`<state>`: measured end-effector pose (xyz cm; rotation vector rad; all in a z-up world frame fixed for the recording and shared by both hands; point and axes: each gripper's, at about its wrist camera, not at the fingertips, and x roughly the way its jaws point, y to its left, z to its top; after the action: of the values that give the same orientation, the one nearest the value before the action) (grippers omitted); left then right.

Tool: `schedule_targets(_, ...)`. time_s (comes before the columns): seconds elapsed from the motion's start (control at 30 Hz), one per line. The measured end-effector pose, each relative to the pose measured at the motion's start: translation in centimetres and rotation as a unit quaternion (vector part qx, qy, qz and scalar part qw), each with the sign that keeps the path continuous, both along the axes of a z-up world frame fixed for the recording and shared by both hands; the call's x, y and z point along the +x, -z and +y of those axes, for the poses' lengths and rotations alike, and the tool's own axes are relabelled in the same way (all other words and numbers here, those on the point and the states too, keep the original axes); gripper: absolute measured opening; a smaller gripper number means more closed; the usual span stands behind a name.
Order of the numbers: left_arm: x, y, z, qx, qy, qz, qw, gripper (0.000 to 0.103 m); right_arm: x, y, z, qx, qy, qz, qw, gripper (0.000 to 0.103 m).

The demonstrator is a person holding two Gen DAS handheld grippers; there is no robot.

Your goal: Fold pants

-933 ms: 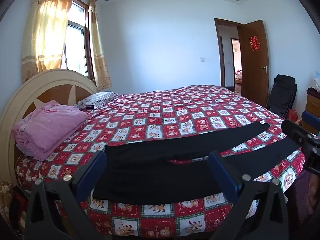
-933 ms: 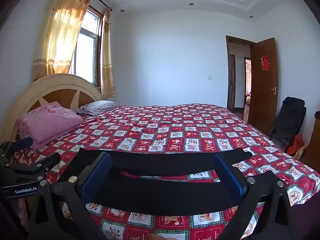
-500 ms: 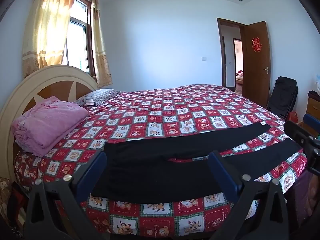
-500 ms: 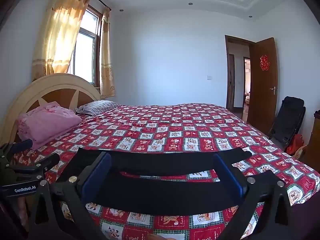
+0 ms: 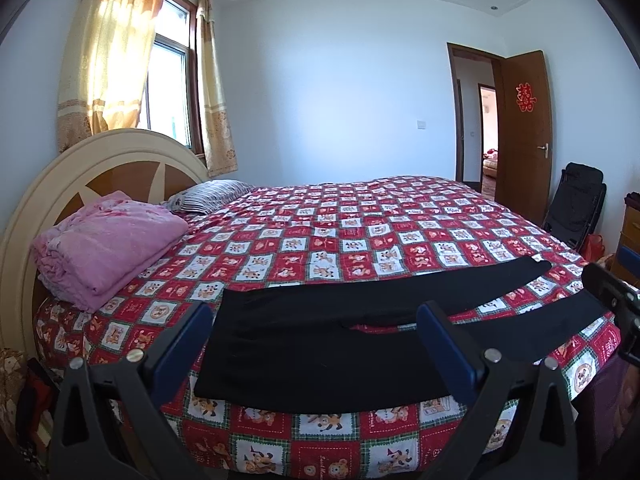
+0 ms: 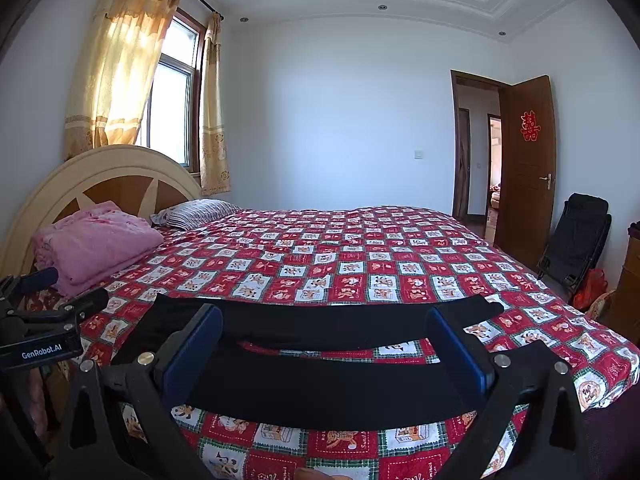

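Black pants (image 5: 320, 344) lie flat along the near edge of the bed, waist at the left, both legs spread toward the right with a gap between them. They also show in the right wrist view (image 6: 320, 376). My left gripper (image 5: 314, 344) is open and empty, held in front of the waist end. My right gripper (image 6: 324, 348) is open and empty, held in front of the legs. The right gripper's fingers (image 5: 608, 288) show at the right edge of the left wrist view; the left gripper's body (image 6: 40, 344) shows at the left of the right wrist view.
The bed has a red checked cartoon quilt (image 5: 360, 240). A folded pink blanket (image 5: 104, 244) and a striped pillow (image 5: 208, 200) lie by the round headboard (image 5: 80, 164). A black folding chair (image 5: 576, 204) and an open door (image 5: 524, 128) stand at the right.
The left wrist view has tilted up a little and the bed sits lower in it. The right wrist view is nearly the same. Both grippers stay open.
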<state>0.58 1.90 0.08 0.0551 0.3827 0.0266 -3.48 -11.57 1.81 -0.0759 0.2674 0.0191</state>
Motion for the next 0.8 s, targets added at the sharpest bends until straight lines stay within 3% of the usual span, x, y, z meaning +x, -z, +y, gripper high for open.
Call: schedule_targets(0.8, 0.20, 0.09, 0.78, -0.006, -0.006, 0.002, 1.0000, 0.103, 0.58, 0.55, 0.01, -0.003, 0.005, 0.009, 1.000, 0.102)
